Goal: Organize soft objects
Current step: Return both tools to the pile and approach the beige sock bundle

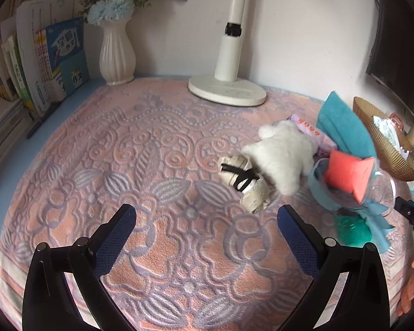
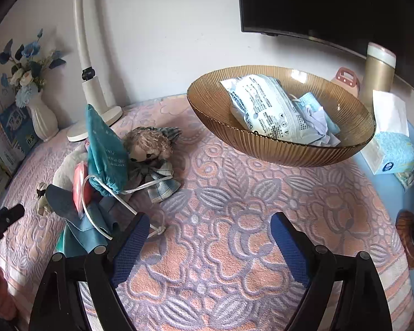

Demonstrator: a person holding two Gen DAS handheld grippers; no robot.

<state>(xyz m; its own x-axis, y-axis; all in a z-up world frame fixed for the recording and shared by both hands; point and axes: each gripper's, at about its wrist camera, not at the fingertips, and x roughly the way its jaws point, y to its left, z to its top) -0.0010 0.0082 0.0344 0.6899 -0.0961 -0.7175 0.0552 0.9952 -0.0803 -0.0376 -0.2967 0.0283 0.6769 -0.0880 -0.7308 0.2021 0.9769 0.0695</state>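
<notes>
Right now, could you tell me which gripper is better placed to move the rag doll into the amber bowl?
The right gripper, I think. Its open jaws face both the rag doll and the amber bowl. The left gripper, also open, faces the white plush, which hides the doll from it.

Chinese characters "作文" on the blue book (image 1: 69, 55) beside the vase (image 1: 116, 52).

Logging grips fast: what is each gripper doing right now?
Left gripper: open, holding nothing.
Right gripper: open, holding nothing.
</notes>
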